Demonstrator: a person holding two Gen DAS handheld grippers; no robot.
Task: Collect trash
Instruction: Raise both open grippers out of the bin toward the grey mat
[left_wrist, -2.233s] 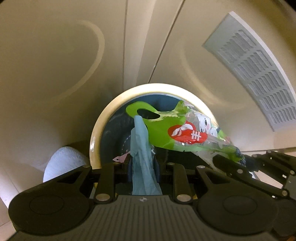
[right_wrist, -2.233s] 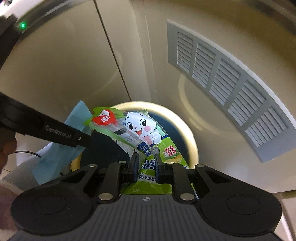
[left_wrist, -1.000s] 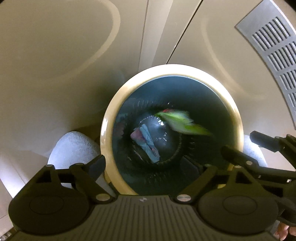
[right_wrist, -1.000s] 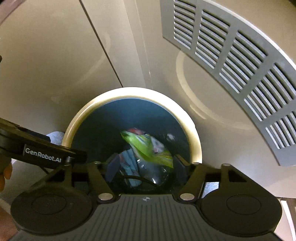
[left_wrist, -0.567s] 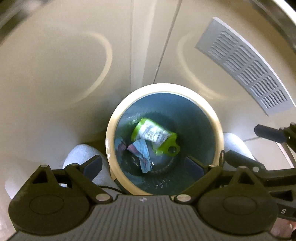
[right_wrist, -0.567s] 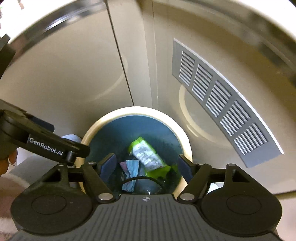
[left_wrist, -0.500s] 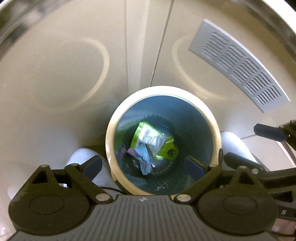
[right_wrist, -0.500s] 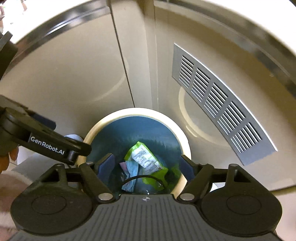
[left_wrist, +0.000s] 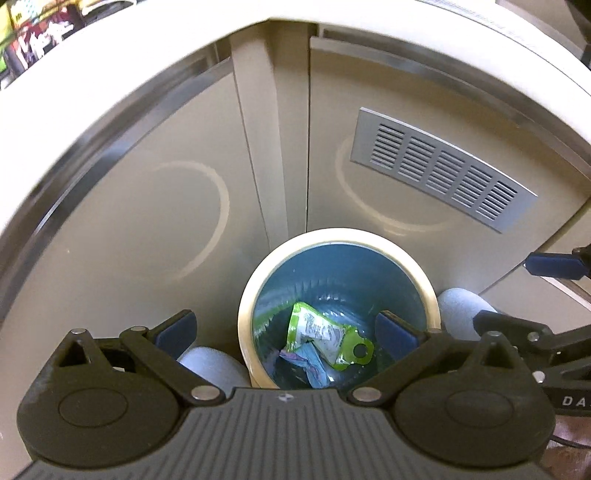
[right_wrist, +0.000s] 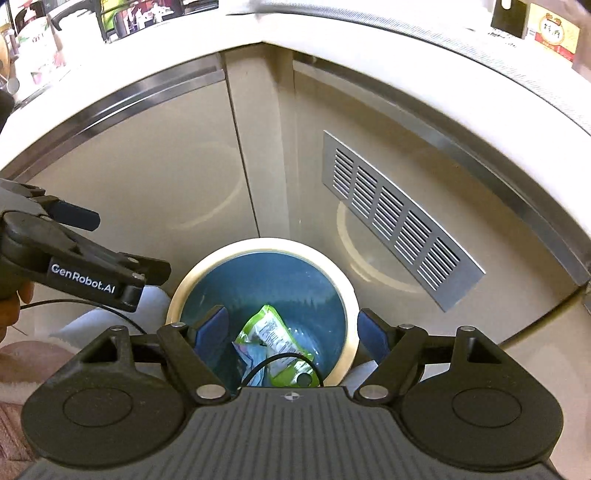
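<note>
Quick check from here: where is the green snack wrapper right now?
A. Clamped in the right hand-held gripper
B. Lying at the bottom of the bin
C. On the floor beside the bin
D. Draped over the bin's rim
B: the green snack wrapper lies on the bottom inside the bin, beside a blue scrap.

Both tools are matte black plastic. The left gripper (left_wrist: 284, 330) has a ribbed grey-black deck, two round pivot housings, silver rivets on its linkage bars and dark blue pads (left_wrist: 393, 328). The right gripper (right_wrist: 291, 328) is built the same, with a thin black cable looping over its deck. White lettering reads "GenRobot.AI" on the left tool's side.
</note>
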